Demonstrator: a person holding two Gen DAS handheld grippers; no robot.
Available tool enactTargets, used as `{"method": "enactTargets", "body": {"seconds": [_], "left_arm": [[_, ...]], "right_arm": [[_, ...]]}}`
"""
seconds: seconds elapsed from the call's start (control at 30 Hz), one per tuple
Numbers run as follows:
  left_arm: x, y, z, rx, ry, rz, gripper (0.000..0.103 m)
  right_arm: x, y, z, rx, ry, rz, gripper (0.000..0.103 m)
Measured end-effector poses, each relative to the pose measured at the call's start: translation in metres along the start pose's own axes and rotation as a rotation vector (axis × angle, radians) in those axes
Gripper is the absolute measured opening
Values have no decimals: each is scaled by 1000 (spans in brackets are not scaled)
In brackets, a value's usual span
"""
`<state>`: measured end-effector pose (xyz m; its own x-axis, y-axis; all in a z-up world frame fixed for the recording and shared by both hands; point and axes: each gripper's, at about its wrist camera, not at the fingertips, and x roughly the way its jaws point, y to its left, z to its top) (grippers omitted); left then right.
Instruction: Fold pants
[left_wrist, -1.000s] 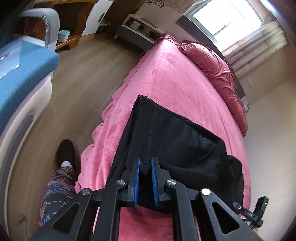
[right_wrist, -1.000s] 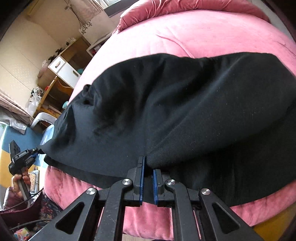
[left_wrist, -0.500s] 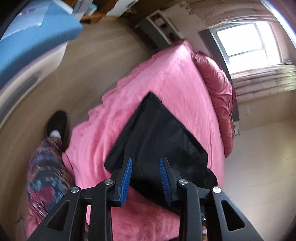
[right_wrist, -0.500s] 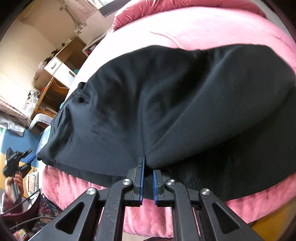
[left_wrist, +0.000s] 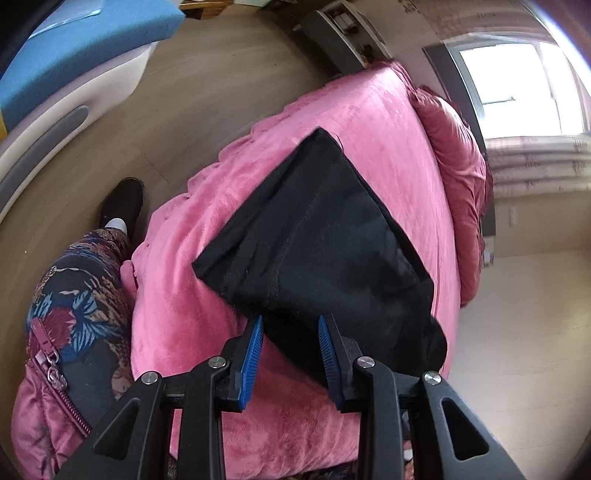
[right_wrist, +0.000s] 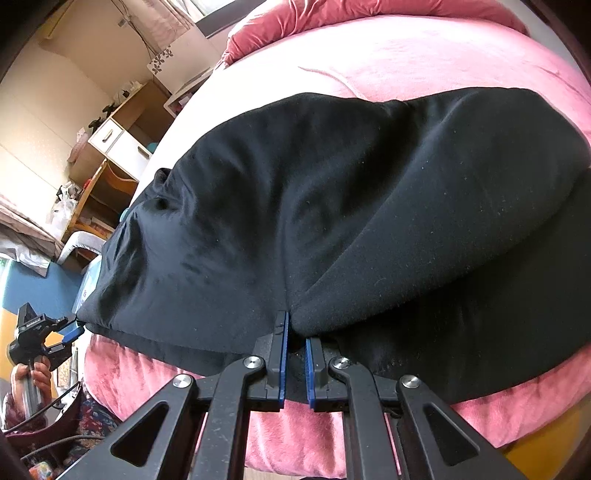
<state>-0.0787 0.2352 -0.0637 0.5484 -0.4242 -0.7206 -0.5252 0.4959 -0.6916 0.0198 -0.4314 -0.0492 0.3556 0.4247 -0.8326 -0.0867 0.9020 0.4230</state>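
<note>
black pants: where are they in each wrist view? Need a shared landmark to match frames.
Left wrist: black pants at centre, a folded wedge running from upper middle down to the open left hand-held gripper.
Right wrist: black pants fill the middle, pinched by the right hand-held gripper.
Shared landmark: pink bedspread.

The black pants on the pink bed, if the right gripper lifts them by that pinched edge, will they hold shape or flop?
Probably flop: the black pants drape in soft folds. The pinch in the right gripper likely bunches them.
</note>
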Motion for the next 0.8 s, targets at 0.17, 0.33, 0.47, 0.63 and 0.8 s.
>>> {"method": "enactTargets", "body": {"seconds": [0.17, 0.33, 0.47, 0.63, 0.8], "left_arm": [[2, -6, 11, -17, -43, -18, 29], [4, -13, 18, 39, -84, 36, 11], [-10, -26, 17, 135, -131, 24, 7], [-28, -20, 17, 183, -145, 22, 7], [6, 4, 15, 162, -59, 152, 7]], "right_arm": [[0, 0, -1, 6, 2, -3, 8], [2, 1, -1, 4, 4, -9, 8], [-2, 5, 2, -5, -10, -4, 8], [-34, 2, 4, 22, -69, 78, 7], [-21, -2, -4, 5, -7, 10, 7]]}}
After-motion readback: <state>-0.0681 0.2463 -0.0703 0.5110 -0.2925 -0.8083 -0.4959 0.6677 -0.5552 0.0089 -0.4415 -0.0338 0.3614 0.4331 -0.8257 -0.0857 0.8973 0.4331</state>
